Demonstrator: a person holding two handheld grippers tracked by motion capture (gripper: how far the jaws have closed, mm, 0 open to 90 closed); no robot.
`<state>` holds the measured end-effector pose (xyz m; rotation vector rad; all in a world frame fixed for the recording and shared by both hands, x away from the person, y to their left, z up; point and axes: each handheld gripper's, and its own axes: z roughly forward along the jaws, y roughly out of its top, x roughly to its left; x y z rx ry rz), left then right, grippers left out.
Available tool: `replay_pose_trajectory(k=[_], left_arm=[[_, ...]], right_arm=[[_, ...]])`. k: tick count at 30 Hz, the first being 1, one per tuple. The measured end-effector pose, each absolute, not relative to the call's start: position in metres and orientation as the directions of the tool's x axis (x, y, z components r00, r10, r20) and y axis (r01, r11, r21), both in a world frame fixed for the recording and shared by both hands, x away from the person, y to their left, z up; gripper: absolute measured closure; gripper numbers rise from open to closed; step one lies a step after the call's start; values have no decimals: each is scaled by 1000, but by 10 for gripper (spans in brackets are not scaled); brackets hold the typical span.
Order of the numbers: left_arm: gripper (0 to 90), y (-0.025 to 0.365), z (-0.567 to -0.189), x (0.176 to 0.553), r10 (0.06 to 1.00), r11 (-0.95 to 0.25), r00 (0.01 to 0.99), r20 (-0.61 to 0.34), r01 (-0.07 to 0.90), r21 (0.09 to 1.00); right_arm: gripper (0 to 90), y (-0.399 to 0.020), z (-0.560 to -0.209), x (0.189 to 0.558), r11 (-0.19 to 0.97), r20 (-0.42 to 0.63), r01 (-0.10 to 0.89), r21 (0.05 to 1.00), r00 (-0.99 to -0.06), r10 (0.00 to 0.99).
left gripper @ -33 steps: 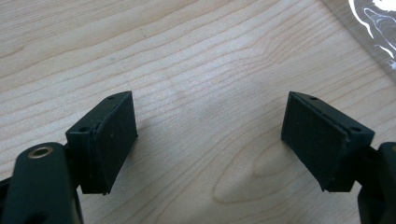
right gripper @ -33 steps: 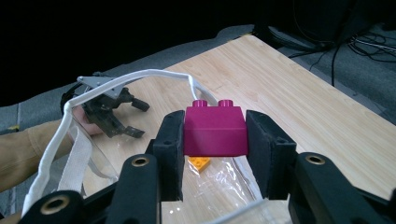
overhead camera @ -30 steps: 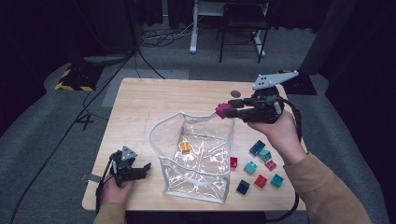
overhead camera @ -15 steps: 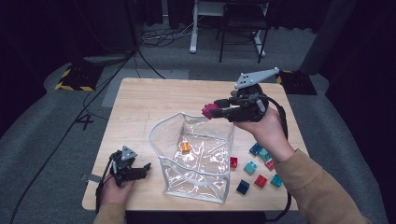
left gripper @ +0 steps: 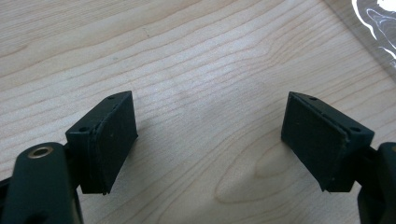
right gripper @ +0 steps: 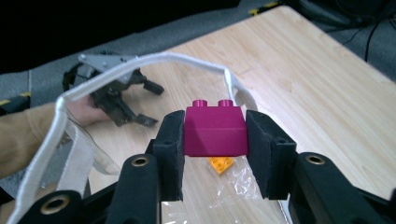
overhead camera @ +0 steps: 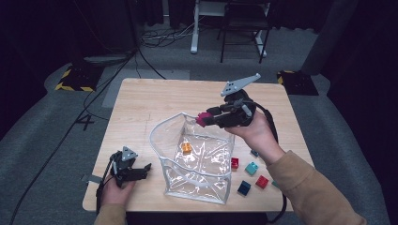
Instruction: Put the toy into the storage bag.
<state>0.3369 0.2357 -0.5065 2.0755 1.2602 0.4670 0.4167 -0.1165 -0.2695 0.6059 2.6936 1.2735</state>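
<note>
A magenta brick with two studs is clamped between the pads of my right gripper, which is shut on it. In the high view that brick hangs over the far rim of a clear plastic bag standing open on the table. An orange brick lies on the bag's bottom, also seen under the magenta one as the orange brick. My left gripper rests open on the wood at the table's near left, nothing between its pads.
Several loose bricks lie right of the bag: red, teal, red, dark blue. The wooden table has bare room at the back and left. A chair and cables sit on the floor beyond.
My right gripper has carried the magenta brick leftward and down, from beyond the bag's far right corner to over the bag's rim. The left gripper has stayed put.
</note>
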Motion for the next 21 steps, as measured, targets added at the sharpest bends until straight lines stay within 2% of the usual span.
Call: replay_pose_trajectory(k=[21], left_arm=[[182, 237, -507, 341, 883, -320, 469, -29, 645, 694]], right_arm=[[595, -88, -311, 410, 740, 38, 316, 594, -930, 366]])
